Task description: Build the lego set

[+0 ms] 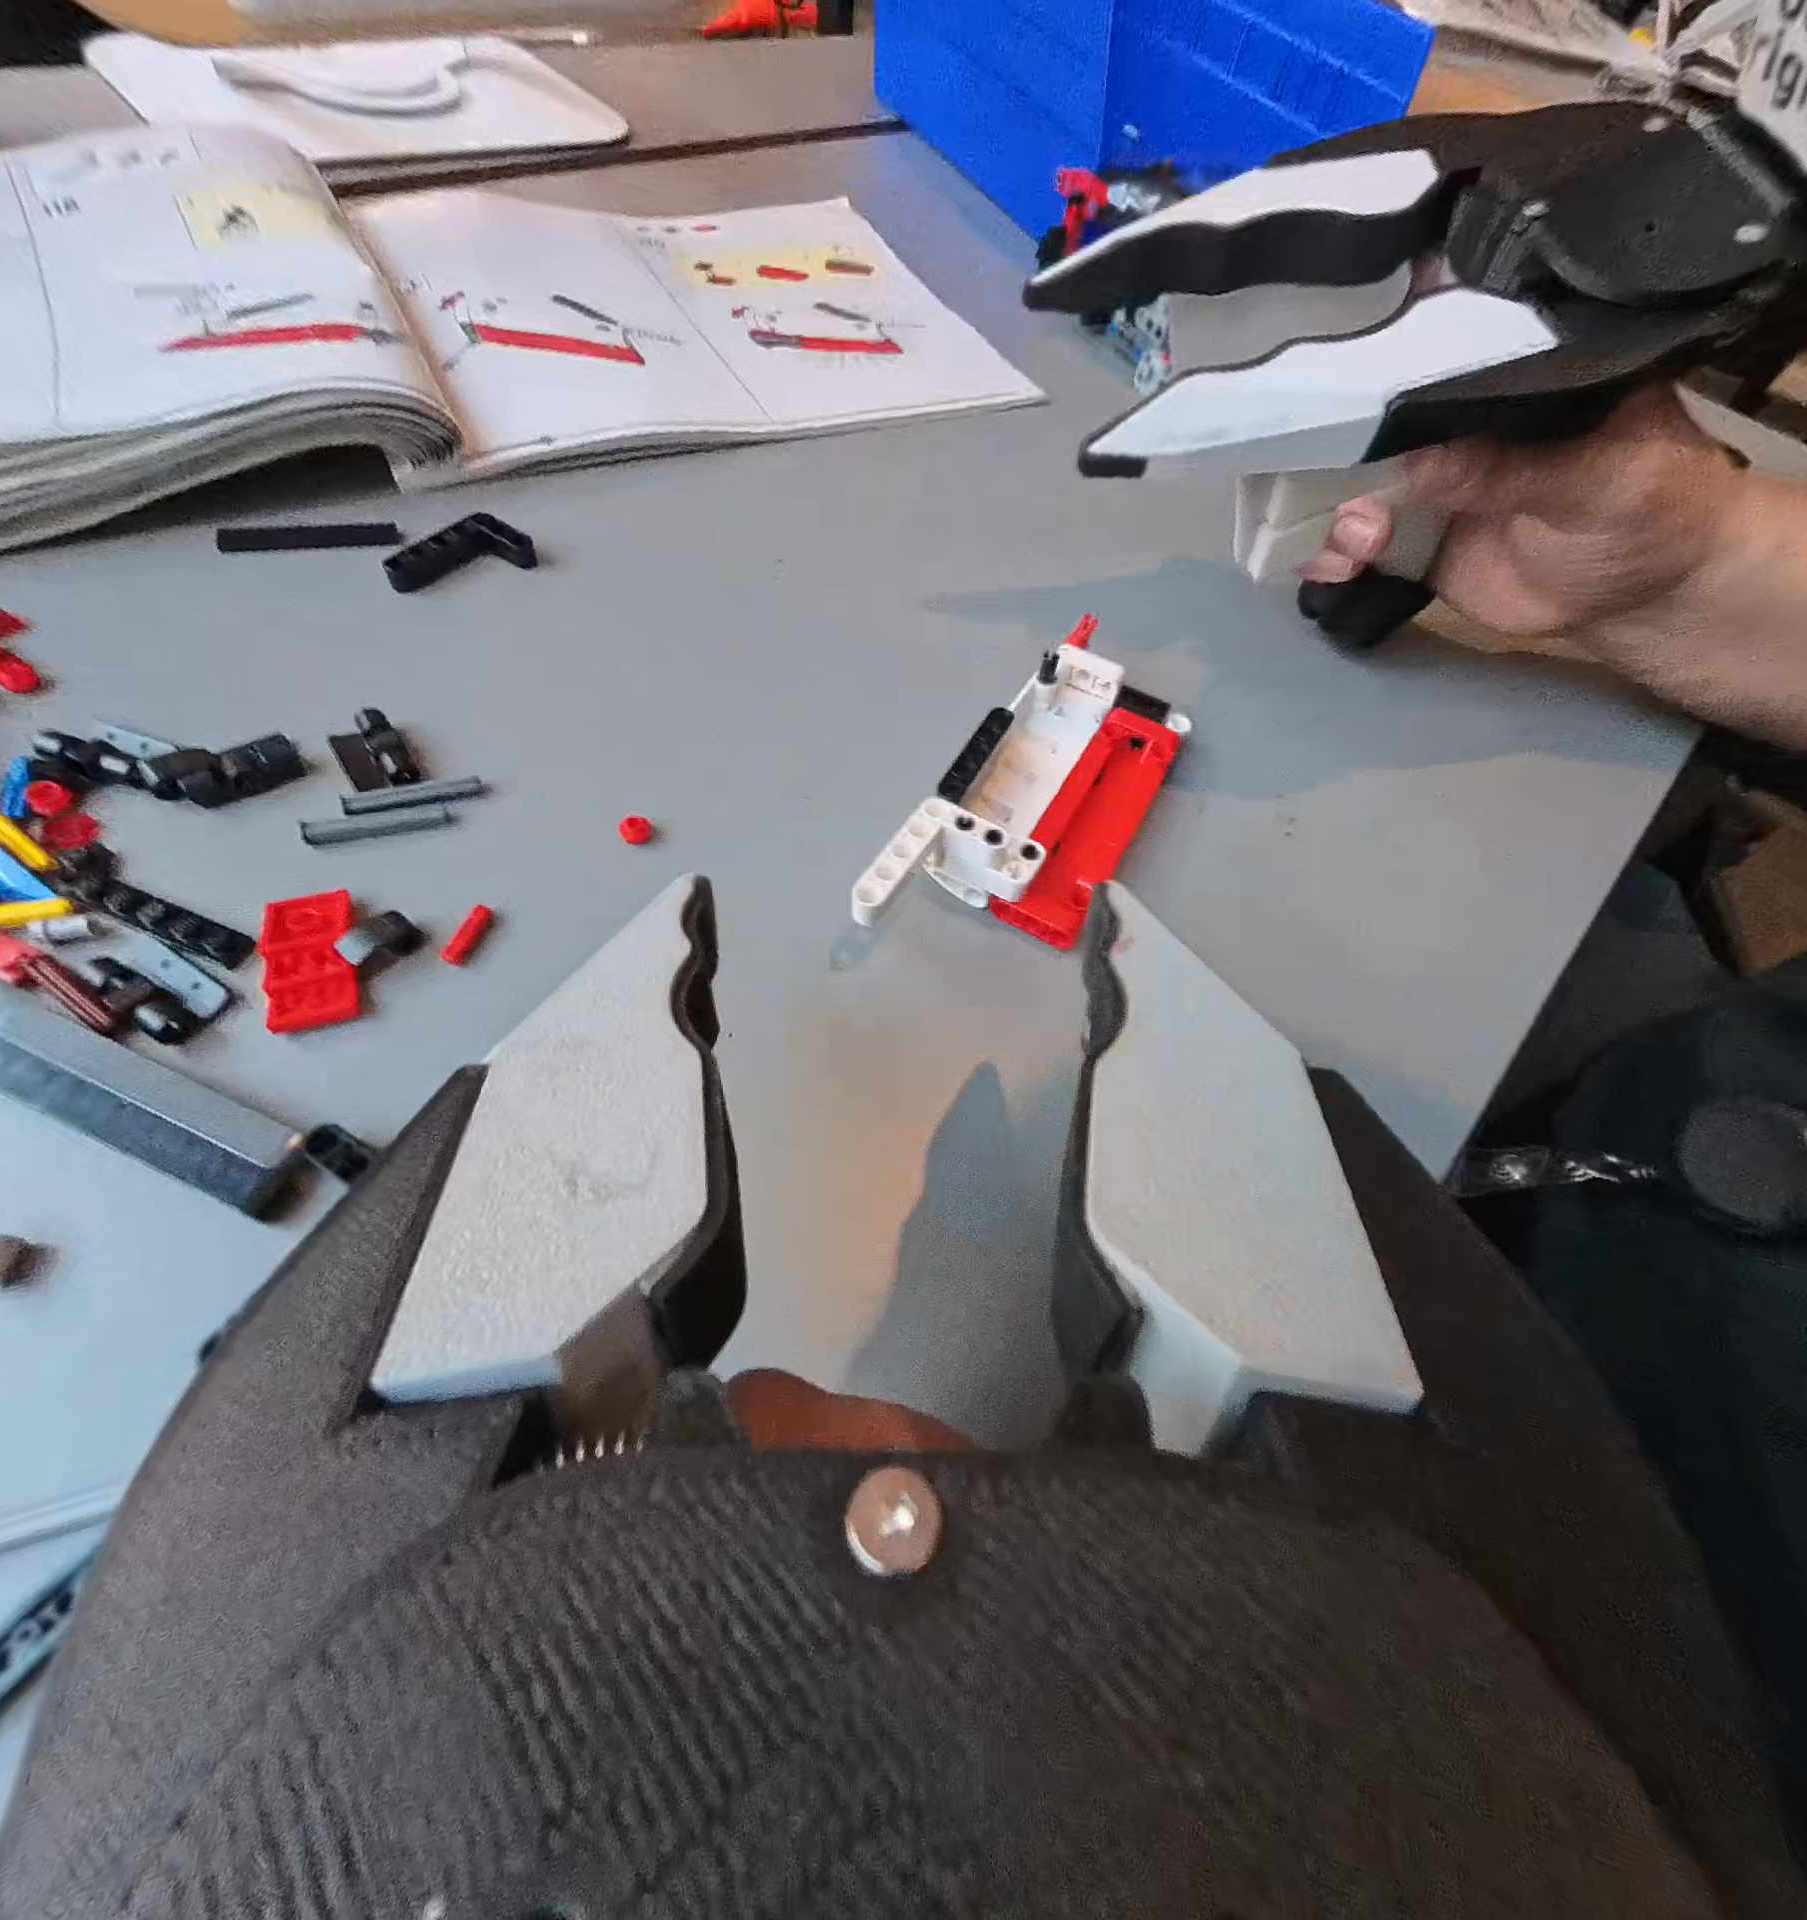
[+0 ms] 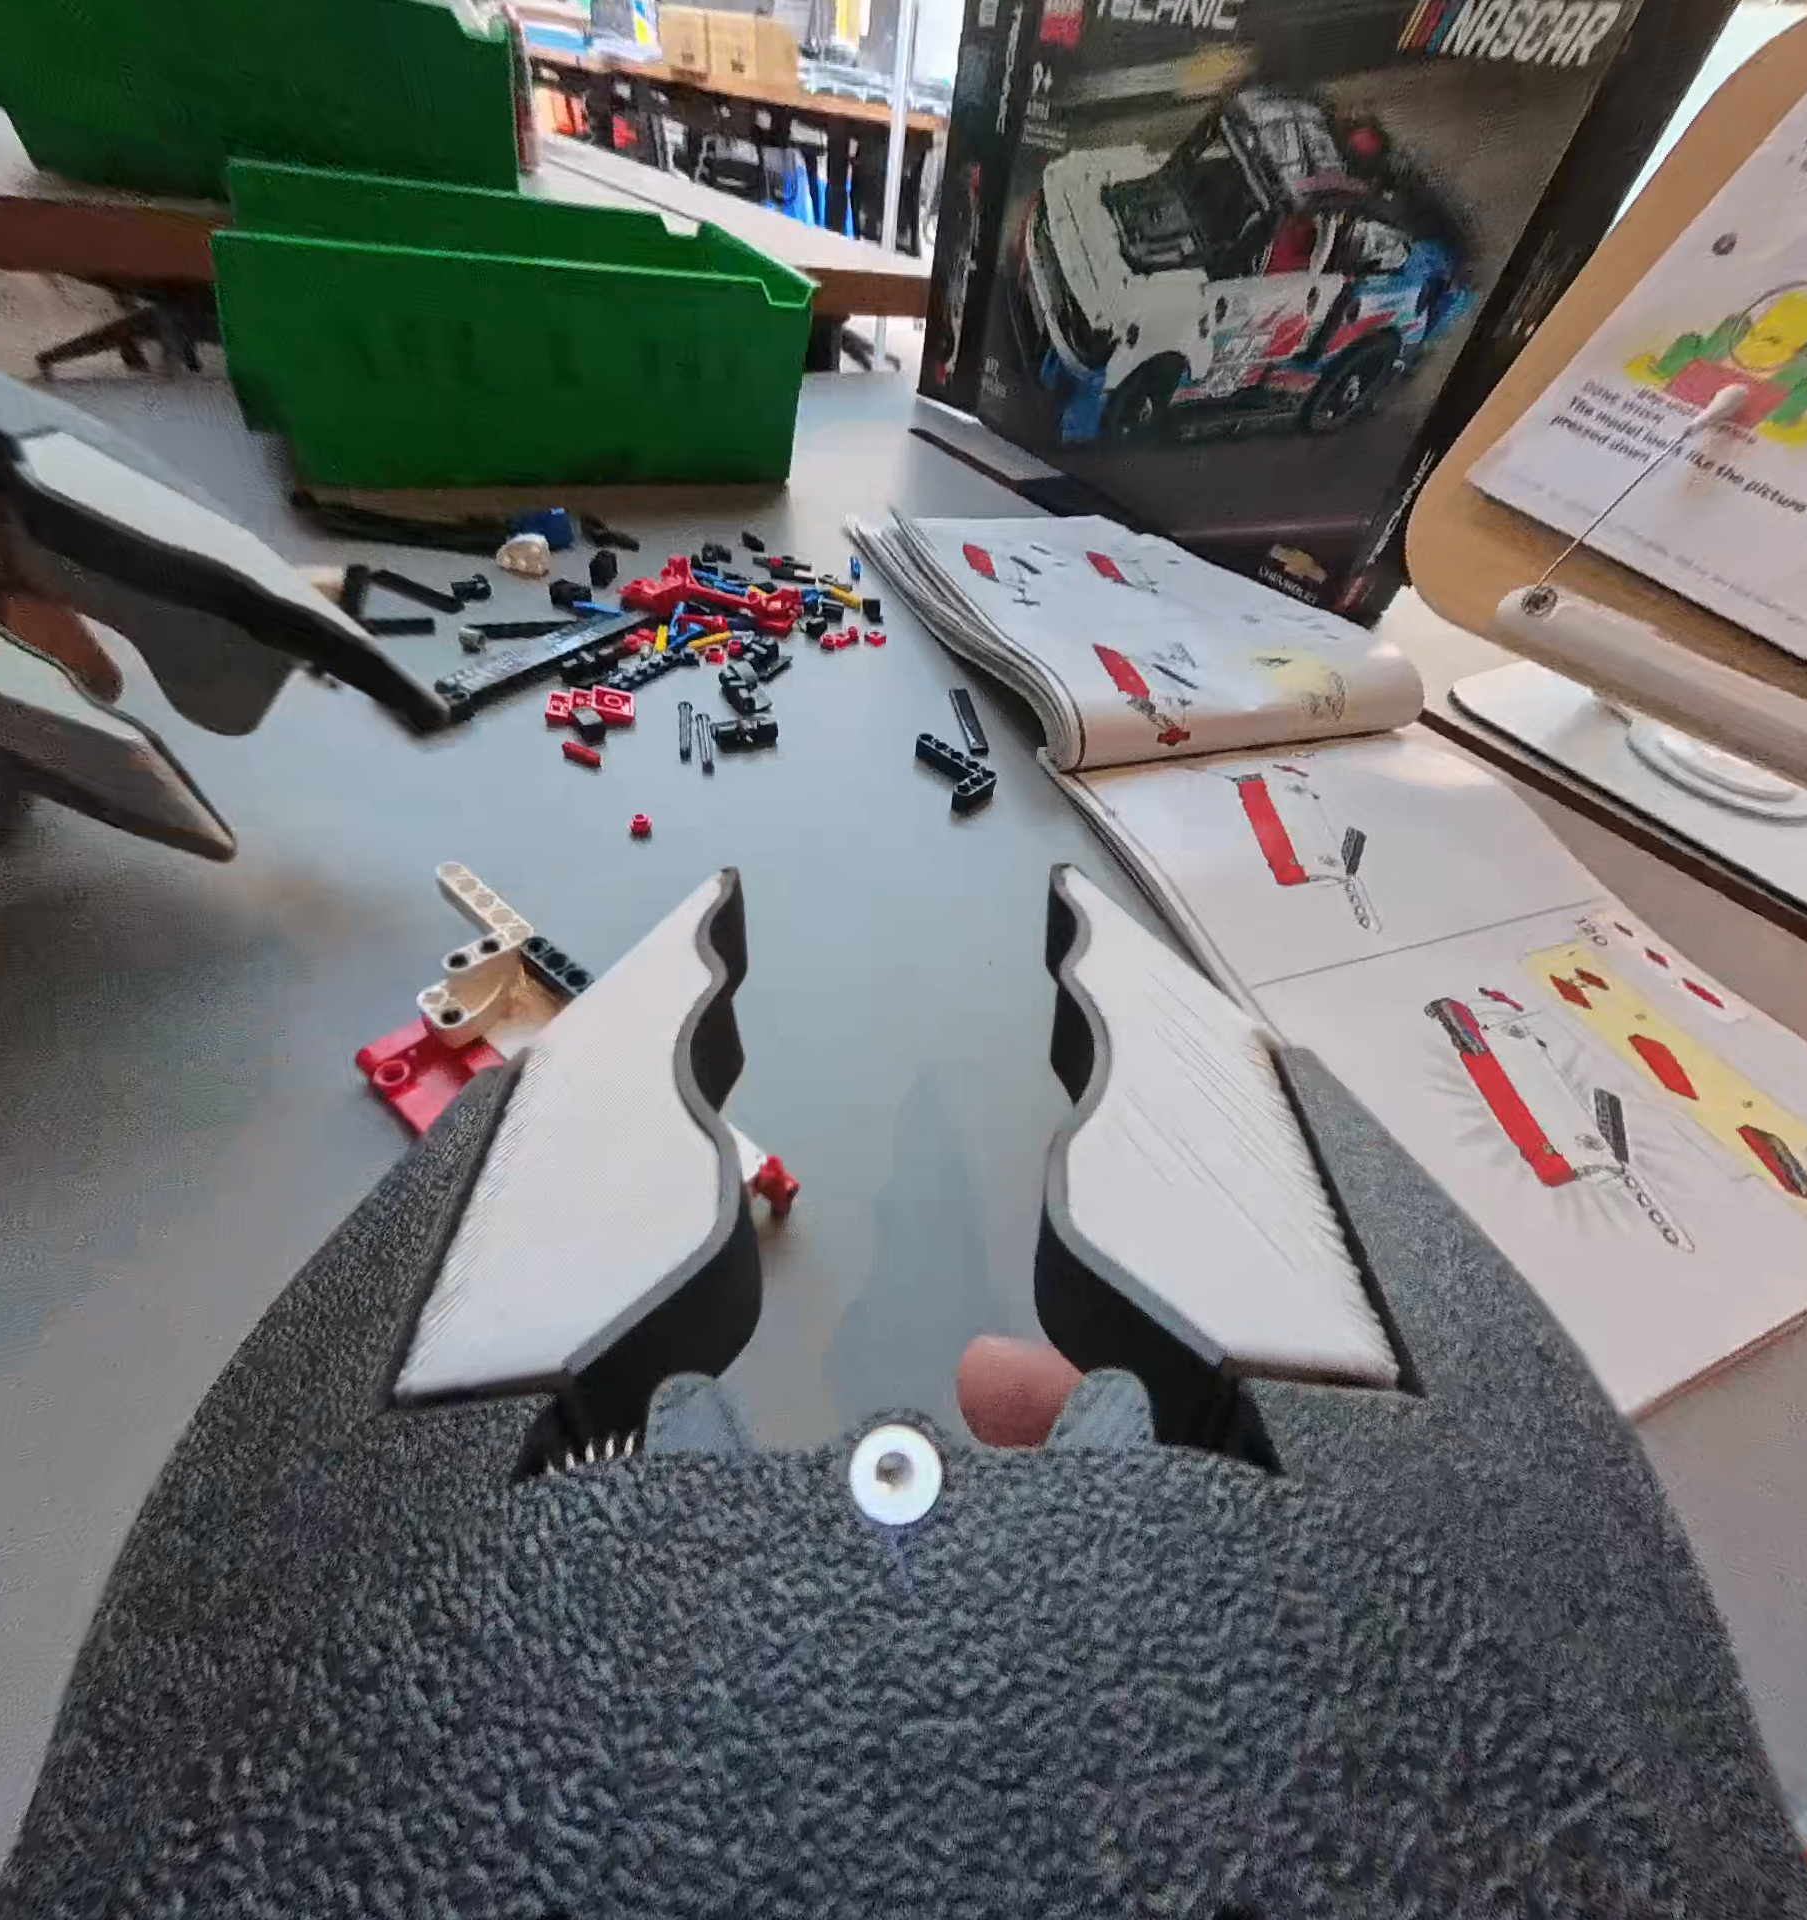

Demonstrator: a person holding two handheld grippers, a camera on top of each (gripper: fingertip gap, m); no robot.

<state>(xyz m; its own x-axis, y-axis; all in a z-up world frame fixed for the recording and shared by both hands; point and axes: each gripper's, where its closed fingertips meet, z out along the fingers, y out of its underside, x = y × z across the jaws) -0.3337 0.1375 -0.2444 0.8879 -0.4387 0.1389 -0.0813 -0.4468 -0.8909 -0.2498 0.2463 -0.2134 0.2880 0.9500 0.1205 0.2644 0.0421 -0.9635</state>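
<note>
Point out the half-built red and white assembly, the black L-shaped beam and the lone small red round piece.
Assembly (image 1: 1034,790): left wrist view, white middle.
L-shaped beam (image 1: 459,552): left wrist view, long arm.
Red round piece (image 1: 635,829): left wrist view, centre.

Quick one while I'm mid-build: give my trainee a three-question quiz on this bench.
1. True or false: the left tongs grip the red and white assembly.
2. The small red round piece lies: A) on the instruction booklet B) alone on the grey table C) in the green bin.
3. Are the right tongs open or shut?

Key: 1 false; 2 B; 3 open.
</note>
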